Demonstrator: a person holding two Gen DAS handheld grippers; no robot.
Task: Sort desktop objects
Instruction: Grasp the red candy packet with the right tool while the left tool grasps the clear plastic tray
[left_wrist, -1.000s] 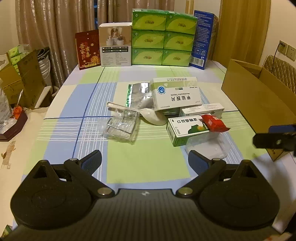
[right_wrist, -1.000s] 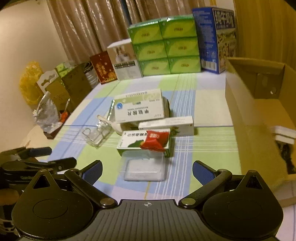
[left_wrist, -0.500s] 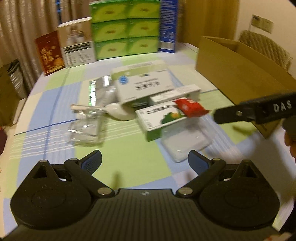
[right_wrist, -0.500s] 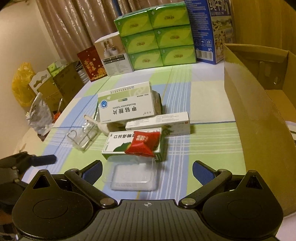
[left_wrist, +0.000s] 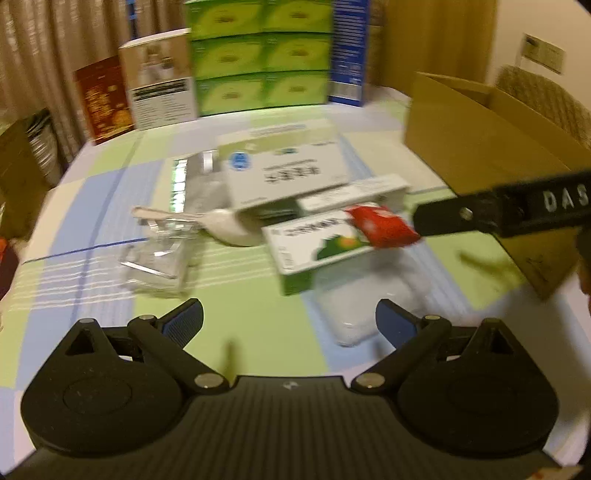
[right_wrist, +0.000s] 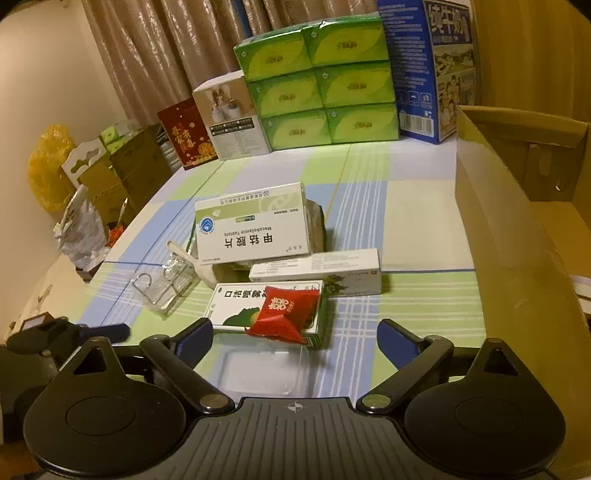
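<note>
A red packet (right_wrist: 284, 310) (left_wrist: 380, 225) lies on a green-and-white box (right_wrist: 236, 302) (left_wrist: 314, 243). Behind them are a long white box (right_wrist: 314, 269) and a large white medicine box (right_wrist: 253, 225) (left_wrist: 284, 173). A clear plastic tray (right_wrist: 258, 373) (left_wrist: 365, 302) lies in front of the green box. My right gripper (right_wrist: 295, 332) is open and empty, just short of the packet, above the tray. One of its fingers (left_wrist: 480, 214) reaches in from the right in the left wrist view. My left gripper (left_wrist: 290, 317) is open and empty, near the tray's left side.
An open cardboard box (right_wrist: 517, 240) (left_wrist: 480, 147) stands on the table's right side. A white spoon (left_wrist: 229, 225) and a clear plastic holder (left_wrist: 159, 254) lie left of the pile. Green tissue packs (right_wrist: 317, 85) and other boxes line the far edge.
Both grippers have moved forward toward the pile. The right gripper's finger has come further into the left wrist view, close to the red packet. Both stay open.
</note>
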